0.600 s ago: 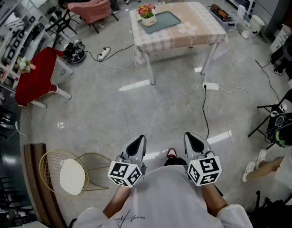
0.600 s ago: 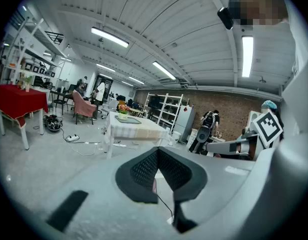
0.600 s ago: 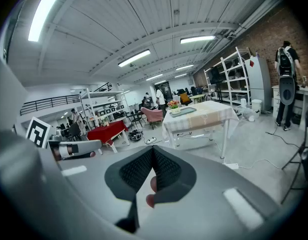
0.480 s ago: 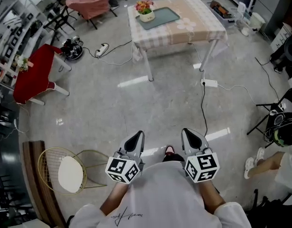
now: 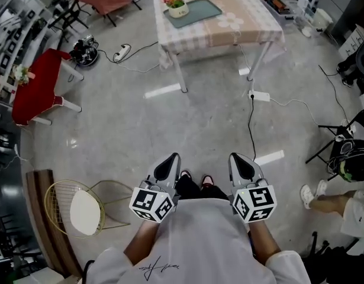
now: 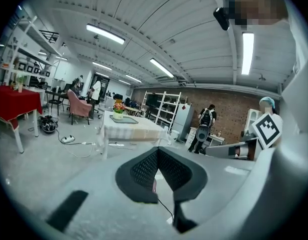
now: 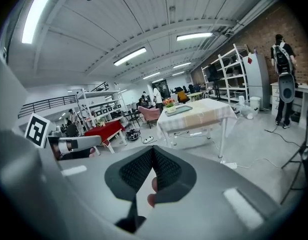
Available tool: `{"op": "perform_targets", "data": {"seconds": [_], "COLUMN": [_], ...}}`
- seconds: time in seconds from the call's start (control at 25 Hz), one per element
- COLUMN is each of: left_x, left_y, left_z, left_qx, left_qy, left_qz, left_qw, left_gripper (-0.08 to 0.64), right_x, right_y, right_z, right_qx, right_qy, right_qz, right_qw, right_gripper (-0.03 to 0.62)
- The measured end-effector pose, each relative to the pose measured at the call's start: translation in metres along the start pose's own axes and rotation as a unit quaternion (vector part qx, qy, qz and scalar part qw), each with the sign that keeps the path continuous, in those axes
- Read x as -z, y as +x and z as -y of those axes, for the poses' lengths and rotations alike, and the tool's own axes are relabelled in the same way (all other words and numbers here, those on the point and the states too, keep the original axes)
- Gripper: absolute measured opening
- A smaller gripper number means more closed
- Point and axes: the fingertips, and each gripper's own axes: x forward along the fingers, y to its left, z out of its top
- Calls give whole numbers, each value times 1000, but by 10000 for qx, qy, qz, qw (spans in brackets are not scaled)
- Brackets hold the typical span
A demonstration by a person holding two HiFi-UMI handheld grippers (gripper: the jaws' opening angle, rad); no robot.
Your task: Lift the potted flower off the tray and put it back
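The potted flower (image 5: 174, 2), pink and orange blooms in a white pot, stands on the green tray (image 5: 196, 10) at the far left of a checked-cloth table (image 5: 241, 31), across the room. My left gripper (image 5: 166, 169) and right gripper (image 5: 241, 165) are held side by side low in front of my body, far from the table, both shut with nothing between the pads. The left gripper view shows its pads (image 6: 143, 166) meeting, with the flower (image 6: 118, 108) small beyond. The right gripper view shows the flower (image 7: 169, 103) and tray (image 7: 180, 110) in the distance.
Bare concrete floor lies between me and the table, crossed by cables and a power strip (image 5: 260, 96). A red-covered table (image 5: 36, 90) and a wire chair (image 5: 81, 209) stand at the left. A seated person's legs (image 5: 327, 203) and gear are at the right; shelving (image 6: 164, 109) lines the back.
The view has shifted forward across the floor toward the table, and my shoes now show between the grippers. Both grippers stay shut and side by side.
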Motion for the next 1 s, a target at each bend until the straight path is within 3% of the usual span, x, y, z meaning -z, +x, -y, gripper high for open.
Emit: {"op": "perform_targets", "data": {"seconds": [0.32, 0.6, 1.0], "left_x": [-13, -45, -101], "left_y": [33, 78, 155], "left_z": [-34, -75, -122], "left_qx": [-64, 14, 127], "left_qy": [-15, -38, 189], "left_qz": [-23, -74, -145], "left_qw": [10000, 10000, 9996], "left_gripper": [3, 3, 3], "right_x": [-13, -52, -111], "right_y": [37, 97, 186], "right_z": [7, 12, 22], "right_qx": [-110, -49, 4], "right_qy": [33, -285, -358], "right_qz": [-144, -152, -125], "right_qw": [9998, 9995, 9993], "right_gripper": [8, 8, 8]}}
